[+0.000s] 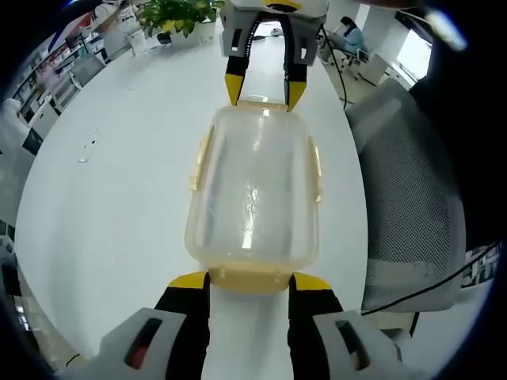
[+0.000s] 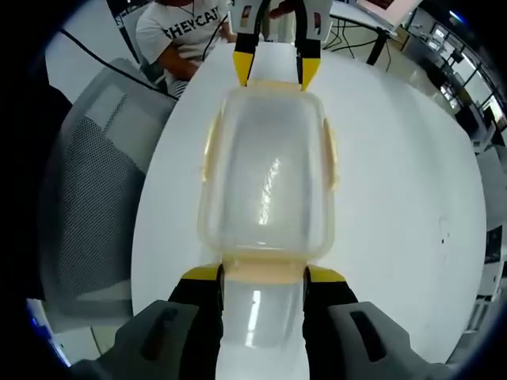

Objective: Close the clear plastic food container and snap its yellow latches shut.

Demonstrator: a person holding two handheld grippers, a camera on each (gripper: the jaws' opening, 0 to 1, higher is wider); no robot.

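The container (image 1: 253,198) lies lid-up on the white table (image 1: 119,198), lengthwise between the two tools. Its clear lid sits on the base. Yellow latches run along both long sides (image 1: 318,170) and both short ends; whether the side latches are snapped down cannot be told.

In the left gripper view, the left tool (image 1: 249,280) stands at the near short end of the container. Its yellow-tipped jaws are apart, one at each side of the yellow end latch (image 1: 247,279), with the tips touching or just beside the container's end corners. The right tool (image 1: 265,89) enters from the top of the view, at the far short end, jaws apart and pointing down at the far end latch.

In the right gripper view, the container (image 2: 268,178) lies just ahead of the right tool (image 2: 262,274), whose jaws are spread at the near end latch (image 2: 263,273). The left tool (image 2: 275,70) is at the far end, jaws apart. The two tools face each other along the container's long axis.

A grey mesh chair (image 1: 412,206) stands beside the table. A potted plant (image 1: 178,16) sits at the table's far edge. A person in a white shirt (image 2: 186,32) sits beyond the table.
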